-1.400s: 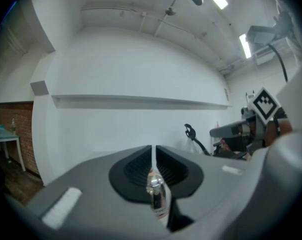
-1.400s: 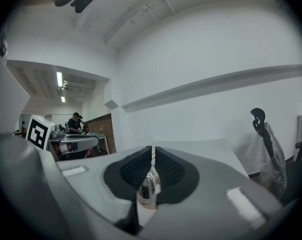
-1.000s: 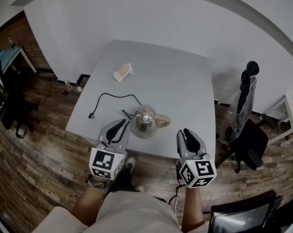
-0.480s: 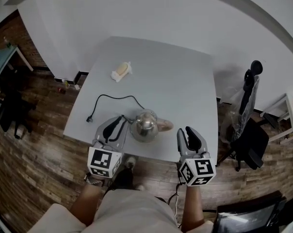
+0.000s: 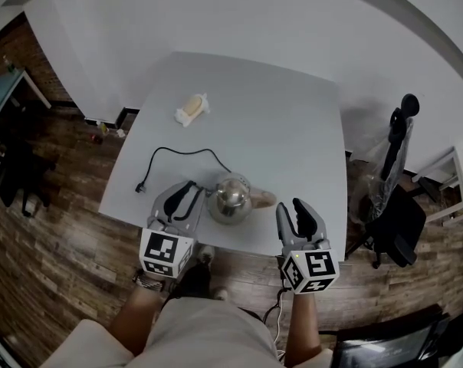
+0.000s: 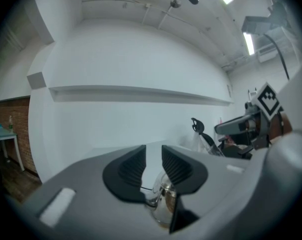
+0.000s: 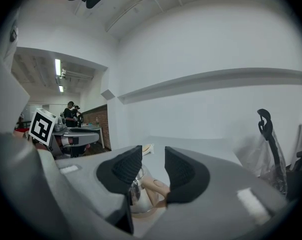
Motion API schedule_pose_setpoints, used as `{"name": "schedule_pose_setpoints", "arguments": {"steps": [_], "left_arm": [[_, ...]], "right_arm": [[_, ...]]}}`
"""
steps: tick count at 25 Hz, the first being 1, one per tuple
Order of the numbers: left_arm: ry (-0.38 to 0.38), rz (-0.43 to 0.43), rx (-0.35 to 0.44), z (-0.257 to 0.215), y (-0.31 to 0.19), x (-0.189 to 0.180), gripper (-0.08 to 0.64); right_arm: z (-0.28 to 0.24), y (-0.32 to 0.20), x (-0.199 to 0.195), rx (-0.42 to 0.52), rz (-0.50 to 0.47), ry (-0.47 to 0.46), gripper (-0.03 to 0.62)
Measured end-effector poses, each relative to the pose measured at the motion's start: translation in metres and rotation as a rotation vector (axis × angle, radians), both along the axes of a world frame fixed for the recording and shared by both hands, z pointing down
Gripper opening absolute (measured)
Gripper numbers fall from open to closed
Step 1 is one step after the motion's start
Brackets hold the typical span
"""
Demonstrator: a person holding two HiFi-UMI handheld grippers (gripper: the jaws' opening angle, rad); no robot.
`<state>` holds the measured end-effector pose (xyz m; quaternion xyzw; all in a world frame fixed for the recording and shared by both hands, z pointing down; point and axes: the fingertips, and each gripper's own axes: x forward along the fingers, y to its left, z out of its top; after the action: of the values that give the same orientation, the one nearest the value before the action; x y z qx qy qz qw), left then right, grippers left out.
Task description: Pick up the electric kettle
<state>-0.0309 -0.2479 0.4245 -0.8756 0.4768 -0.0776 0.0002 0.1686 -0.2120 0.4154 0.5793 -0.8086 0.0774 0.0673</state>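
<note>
A shiny steel electric kettle point(image 5: 230, 198) with a tan handle point(image 5: 261, 198) stands near the front edge of the grey table point(image 5: 293, 129). Its black cord point(image 5: 178, 153) trails to the left. My left gripper point(image 5: 184, 198) is close beside the kettle's left side. Its jaws have just been opening and stand apart with nothing between them. In the left gripper view the kettle point(image 6: 163, 204) shows just below the left gripper point(image 6: 153, 159). My right gripper point(image 5: 294, 211) hovers right of the handle, its jaws also just opened and empty. The right gripper view shows the kettle point(image 7: 141, 196) low between the right gripper's point(image 7: 153, 164) jaws.
A yellowish item in a white wrapper point(image 5: 192, 109) lies at the table's far left. A black office chair point(image 5: 396, 205) with a plastic bag stands right of the table. The plug point(image 5: 142, 188) rests near the table's left edge. A white wall is behind.
Both grippers have edged forward toward the table's front edge and their jaws stand wider apart. The left gripper now sits closer to the kettle. The kettle has not moved.
</note>
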Motion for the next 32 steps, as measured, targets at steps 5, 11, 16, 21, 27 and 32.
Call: {"name": "schedule_pose_setpoints", "arguments": {"steps": [5, 11, 16, 21, 27, 32], "left_arm": [[0.016, -0.010, -0.003, 0.004, -0.003, -0.003, 0.114], [0.000, -0.014, -0.024, 0.019, -0.002, -0.001, 0.135], [0.027, -0.015, -0.047, 0.028, -0.003, -0.002, 0.135], [0.030, -0.011, -0.072, 0.037, -0.005, -0.002, 0.135], [-0.028, -0.011, -0.076, 0.050, -0.002, -0.004, 0.144], [-0.024, -0.006, -0.090, 0.058, -0.004, -0.006, 0.149]], "right_arm": [[0.002, -0.001, -0.003, 0.011, -0.004, 0.006, 0.147], [0.007, 0.003, -0.006, 0.019, -0.010, 0.001, 0.147], [0.017, 0.004, -0.007, -0.009, -0.009, -0.010, 0.167], [0.029, 0.003, -0.006, -0.039, -0.006, -0.014, 0.167], [0.040, 0.001, -0.003, -0.052, 0.007, 0.001, 0.169], [0.038, 0.001, -0.003, -0.022, 0.013, 0.021, 0.179]]}}
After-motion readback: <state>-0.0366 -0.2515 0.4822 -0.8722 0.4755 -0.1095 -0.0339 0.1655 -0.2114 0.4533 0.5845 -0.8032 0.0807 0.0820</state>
